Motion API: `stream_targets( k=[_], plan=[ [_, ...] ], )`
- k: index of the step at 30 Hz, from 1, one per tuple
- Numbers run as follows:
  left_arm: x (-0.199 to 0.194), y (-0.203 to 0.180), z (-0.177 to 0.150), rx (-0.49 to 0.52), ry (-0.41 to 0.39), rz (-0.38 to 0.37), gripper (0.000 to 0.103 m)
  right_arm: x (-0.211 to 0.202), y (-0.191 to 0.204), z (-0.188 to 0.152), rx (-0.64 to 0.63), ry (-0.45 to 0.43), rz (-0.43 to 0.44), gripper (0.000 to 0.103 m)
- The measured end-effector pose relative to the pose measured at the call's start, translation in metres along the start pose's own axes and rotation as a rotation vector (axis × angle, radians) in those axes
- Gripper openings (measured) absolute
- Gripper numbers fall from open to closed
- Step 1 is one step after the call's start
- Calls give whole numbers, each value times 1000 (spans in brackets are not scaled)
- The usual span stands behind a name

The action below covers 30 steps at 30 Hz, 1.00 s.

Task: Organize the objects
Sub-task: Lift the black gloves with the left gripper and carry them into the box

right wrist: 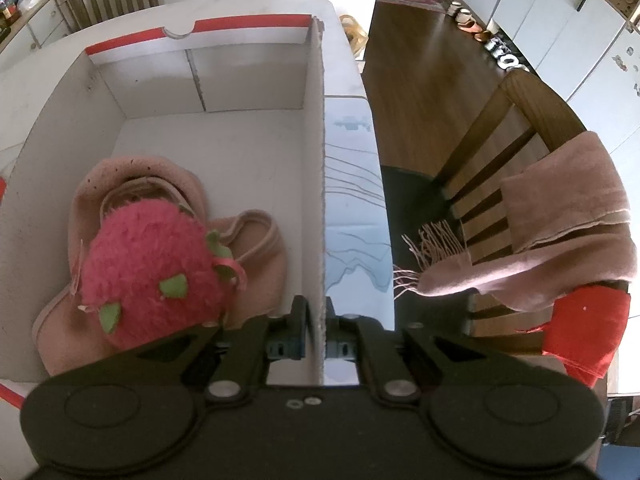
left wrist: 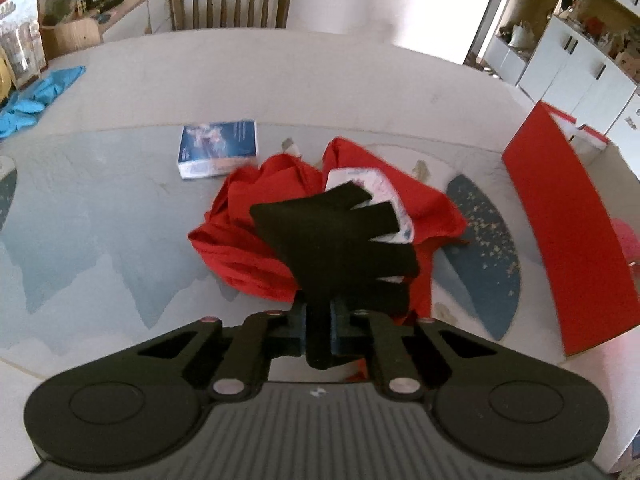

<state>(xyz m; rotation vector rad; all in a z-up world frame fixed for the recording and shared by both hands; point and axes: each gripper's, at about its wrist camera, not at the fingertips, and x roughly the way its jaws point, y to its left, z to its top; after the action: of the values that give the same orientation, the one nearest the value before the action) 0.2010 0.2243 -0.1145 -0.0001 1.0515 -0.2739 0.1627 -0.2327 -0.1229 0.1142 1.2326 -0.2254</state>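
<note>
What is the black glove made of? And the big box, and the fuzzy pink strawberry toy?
The black glove looks like soft, matte knit fabric; it hangs limp from the left gripper. The box seems to be cardboard: its cut wall edge, pinched by the right gripper, looks rough and papery. The strawberry toy looks like fluffy plush with felt-like green bits.

A black fingerless glove [left wrist: 336, 236] hangs by its cuff over a crumpled red cloth [left wrist: 248, 248] on the surface. In the white box [right wrist: 256, 80] a fuzzy pink plush [right wrist: 152, 272] with green tabs rests on a pink hat [right wrist: 160, 184].
</note>
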Motion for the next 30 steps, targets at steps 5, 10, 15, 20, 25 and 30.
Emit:
stream_targets(
  k=[5,10,15,20,25,30],
  plan=[
    [-25,-4,10,-5,-60,-32,7,1,-1,0,-1,-1,4,5],
    [-44,-19,23,15,-88,-63,6,1,0,0,-5,-1,9,4],
    [-61,-50,38,82,-120,-116,7,0,-2,1,1,-2,20,3],
    [-70,-87,54,158,-144,-180,7,1,-3,-1,-2,-5,28,3],
    [-66,-131,66,260,-141,-226,7,1,-4,-1,-5,-8,34,2],
    [-52,-177,73,356,-115,-266,7,1,-4,-2,-12,-11,37,2]
  ],
)
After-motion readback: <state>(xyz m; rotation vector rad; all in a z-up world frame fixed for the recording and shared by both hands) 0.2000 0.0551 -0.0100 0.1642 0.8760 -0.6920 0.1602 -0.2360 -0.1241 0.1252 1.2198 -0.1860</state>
